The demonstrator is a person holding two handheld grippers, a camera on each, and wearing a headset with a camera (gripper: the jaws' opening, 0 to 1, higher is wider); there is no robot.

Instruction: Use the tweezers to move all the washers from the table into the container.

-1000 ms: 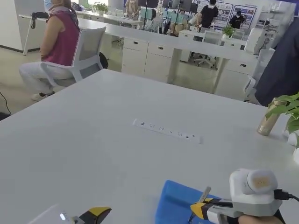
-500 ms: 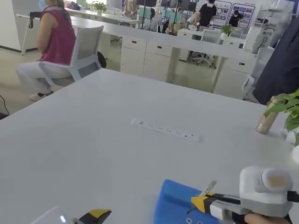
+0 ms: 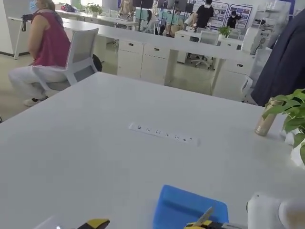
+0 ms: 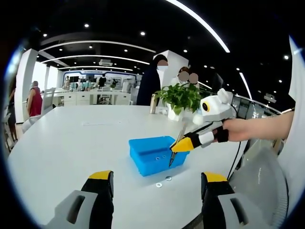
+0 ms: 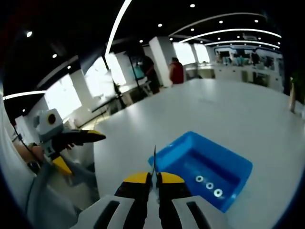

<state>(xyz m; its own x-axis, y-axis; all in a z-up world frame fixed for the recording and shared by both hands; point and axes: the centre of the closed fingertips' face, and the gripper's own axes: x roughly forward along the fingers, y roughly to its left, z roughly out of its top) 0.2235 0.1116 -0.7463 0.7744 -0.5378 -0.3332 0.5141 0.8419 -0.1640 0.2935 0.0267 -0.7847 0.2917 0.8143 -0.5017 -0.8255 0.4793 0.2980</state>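
Observation:
A blue container (image 3: 190, 206) sits on the white table near its front edge, and in the right gripper view the container (image 5: 224, 160) holds three washers (image 5: 208, 185). Two washers (image 4: 162, 182) lie on the table just in front of the container (image 4: 152, 151). My right gripper (image 5: 153, 177) is shut on thin metal tweezers (image 5: 154, 163). In the left gripper view the right gripper (image 4: 183, 143) holds the tweezers (image 4: 174, 148) tip-down at the container's front edge. My left gripper (image 4: 157, 191) stands wide open and holds nothing, a short way back from the washers.
A white power strip (image 3: 163, 134) lies mid-table. A gold bottle (image 3: 263, 123) and a potted plant (image 3: 291, 112) stand at the right edge. A person sits on a chair (image 3: 78, 52) beyond the far left corner, another person stands at right (image 3: 286, 57).
The right gripper with the tweezers has dropped lower and nearer to me over the container's front. The left gripper's tip has stayed put. The head camera shifted slightly.

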